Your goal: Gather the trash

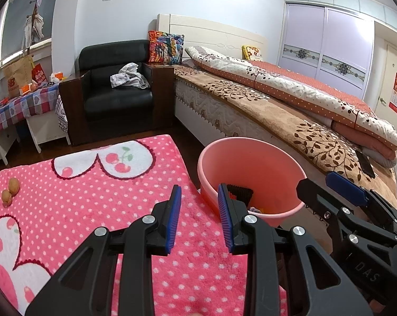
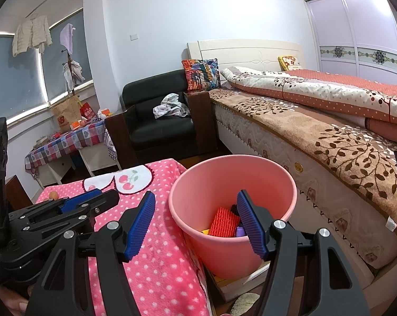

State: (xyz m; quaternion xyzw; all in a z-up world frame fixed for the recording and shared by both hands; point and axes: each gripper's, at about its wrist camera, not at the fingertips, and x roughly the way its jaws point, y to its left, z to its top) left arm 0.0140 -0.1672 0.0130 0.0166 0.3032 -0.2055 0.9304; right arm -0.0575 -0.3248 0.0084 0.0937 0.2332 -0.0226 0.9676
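Both grippers, left gripper and right gripper, are open and empty beside the pink bucket. Next, I think, is fetching the two small brown balls at ten o'clock on the rug.

A black armchair holds crumpled cloth — perhaps clothing — beside the bed, near a checked table.

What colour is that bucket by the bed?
The bucket is plain salmon pink, inside and out; it shows best in the right wrist view.
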